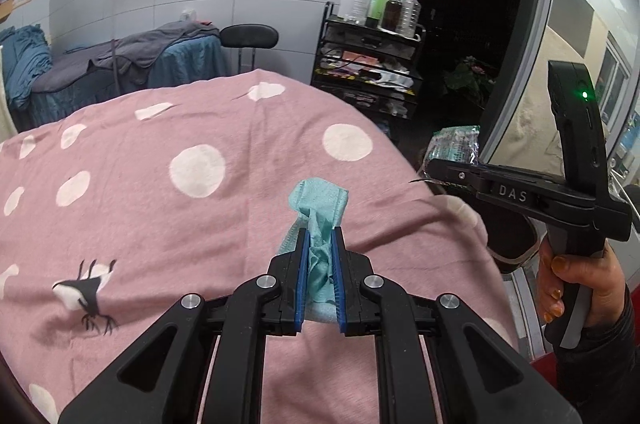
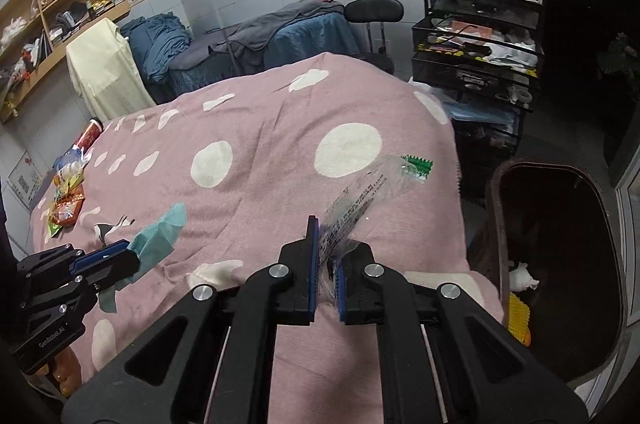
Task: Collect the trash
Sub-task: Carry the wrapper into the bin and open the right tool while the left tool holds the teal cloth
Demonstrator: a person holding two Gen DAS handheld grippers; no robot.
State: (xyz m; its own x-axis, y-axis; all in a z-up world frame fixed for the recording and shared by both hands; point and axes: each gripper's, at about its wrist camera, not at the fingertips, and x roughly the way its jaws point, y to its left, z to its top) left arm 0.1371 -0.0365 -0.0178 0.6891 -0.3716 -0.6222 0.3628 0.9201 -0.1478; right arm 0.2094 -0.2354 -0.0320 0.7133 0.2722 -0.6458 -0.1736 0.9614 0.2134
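Observation:
My left gripper (image 1: 320, 236) is shut on a crumpled teal paper towel (image 1: 318, 202) and holds it above the pink dotted blanket (image 1: 160, 208). It shows in the right wrist view (image 2: 132, 250) with the towel (image 2: 160, 232). My right gripper (image 2: 326, 248) is shut on a clear plastic wrapper (image 2: 360, 196) with a green end, over the blanket (image 2: 260, 184). In the left wrist view the right gripper (image 1: 434, 164) is at the right with the wrapper (image 1: 456, 142) sticking out. A dark brown trash bin (image 2: 560, 264) stands open to the right of the bed.
Several snack wrappers (image 2: 66, 200) and a red can (image 2: 89, 136) lie at the blanket's far left edge. A black cart (image 2: 480, 36) with bottles stands behind the bed, next to a stool (image 2: 374, 10). The bin holds some trash (image 2: 520, 280).

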